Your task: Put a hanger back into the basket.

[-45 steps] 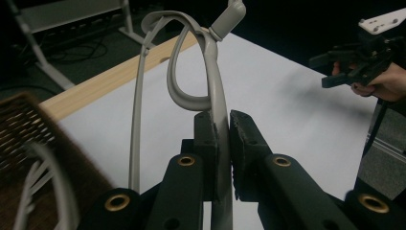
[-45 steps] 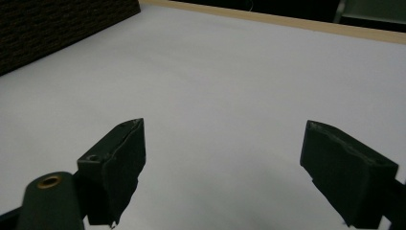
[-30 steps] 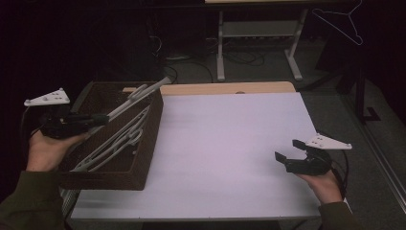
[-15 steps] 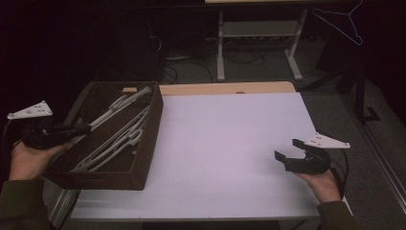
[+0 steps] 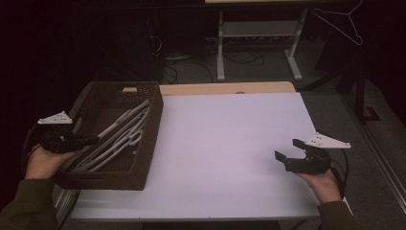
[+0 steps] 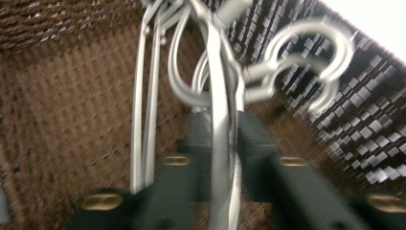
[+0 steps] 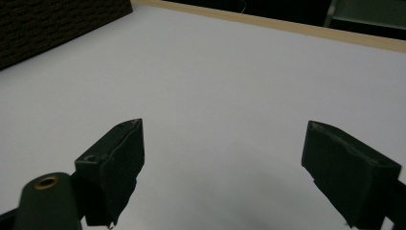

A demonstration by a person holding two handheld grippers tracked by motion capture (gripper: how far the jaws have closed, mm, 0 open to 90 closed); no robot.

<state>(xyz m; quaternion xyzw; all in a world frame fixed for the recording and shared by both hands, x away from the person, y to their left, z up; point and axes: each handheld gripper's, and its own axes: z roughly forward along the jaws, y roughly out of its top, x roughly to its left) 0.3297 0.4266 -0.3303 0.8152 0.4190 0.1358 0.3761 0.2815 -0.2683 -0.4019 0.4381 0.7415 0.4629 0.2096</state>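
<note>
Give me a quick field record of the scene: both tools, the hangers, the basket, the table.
left tool: over the basket, jaws just been opening, a grey hanger between them
right tool: open, nothing between the jaws, above the white tabletop
hangers: grey, lying in the basket
basket: dark woven, at the table's left edge

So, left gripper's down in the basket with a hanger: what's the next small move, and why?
Probably open the left gripper fully, then lift it straight up out of the basket. Its jaws have just been opening, with the hanger between them and already lying low among the other hangers, so letting go looks safe.
</note>
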